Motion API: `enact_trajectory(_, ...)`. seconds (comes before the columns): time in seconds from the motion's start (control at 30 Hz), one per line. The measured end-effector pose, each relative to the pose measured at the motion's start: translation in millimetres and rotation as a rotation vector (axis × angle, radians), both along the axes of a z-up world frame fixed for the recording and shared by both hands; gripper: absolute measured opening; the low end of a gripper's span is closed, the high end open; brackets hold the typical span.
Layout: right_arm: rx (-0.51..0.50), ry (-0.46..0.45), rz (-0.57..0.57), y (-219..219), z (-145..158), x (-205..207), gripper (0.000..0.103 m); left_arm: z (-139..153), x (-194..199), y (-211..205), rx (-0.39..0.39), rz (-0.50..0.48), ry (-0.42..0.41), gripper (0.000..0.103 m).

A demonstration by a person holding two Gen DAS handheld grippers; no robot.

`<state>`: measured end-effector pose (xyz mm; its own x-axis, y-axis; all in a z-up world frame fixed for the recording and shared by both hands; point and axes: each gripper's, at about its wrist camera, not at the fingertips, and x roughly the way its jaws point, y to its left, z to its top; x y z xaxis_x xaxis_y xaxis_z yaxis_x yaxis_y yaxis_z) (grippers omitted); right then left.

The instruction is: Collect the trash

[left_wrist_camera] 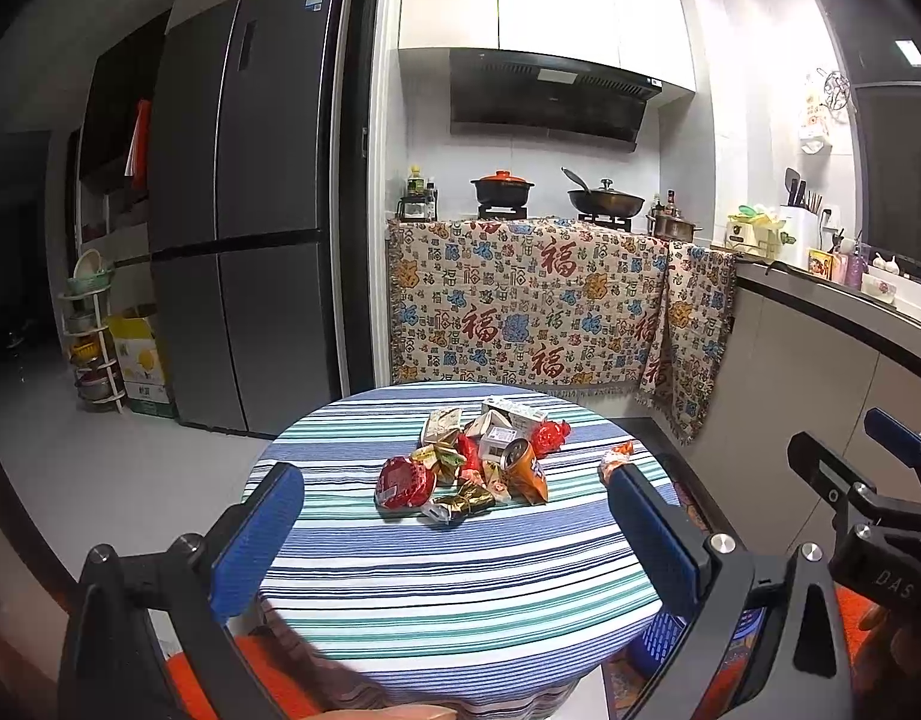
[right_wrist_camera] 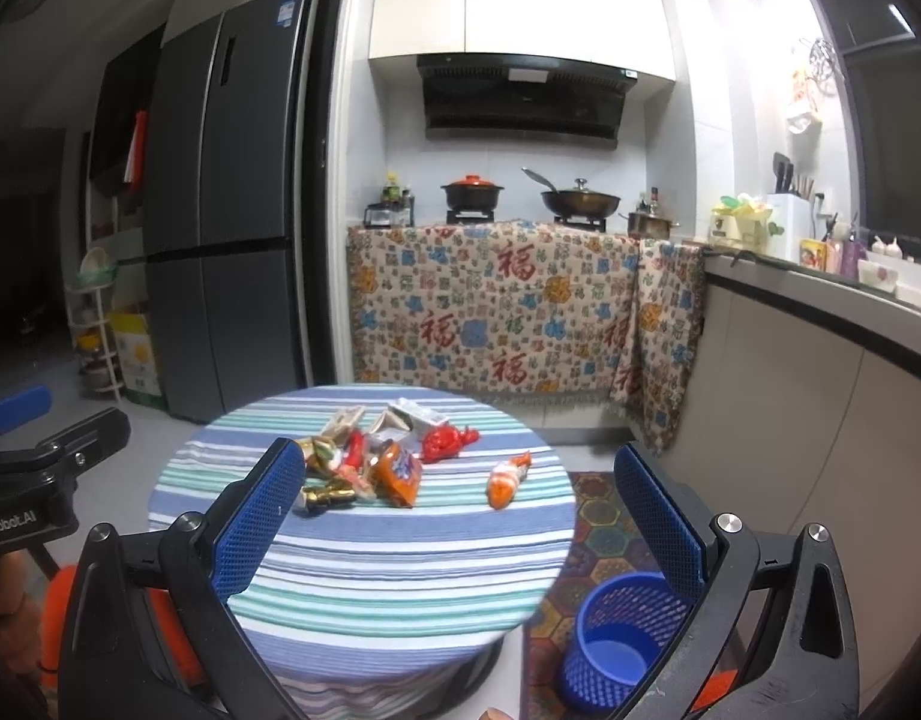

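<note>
While both grippers gape empty, wrappers litter the striped table.

Striped woven cloth on round table; glossy crinkled foil wrappers; perforated blue plastic basket; smooth matt grey fridge.
</note>
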<state>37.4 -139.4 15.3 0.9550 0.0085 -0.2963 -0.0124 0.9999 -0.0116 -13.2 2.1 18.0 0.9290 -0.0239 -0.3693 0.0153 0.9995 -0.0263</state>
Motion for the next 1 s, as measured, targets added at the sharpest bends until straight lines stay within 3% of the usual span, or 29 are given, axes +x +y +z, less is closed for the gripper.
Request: enact_trajectory(1.0,0.015,-0.006,-0.004,-3.8,5.1,-0.8,0.103,0.8,2.9,1.6,0.0,-0.009,0.004,0.103)
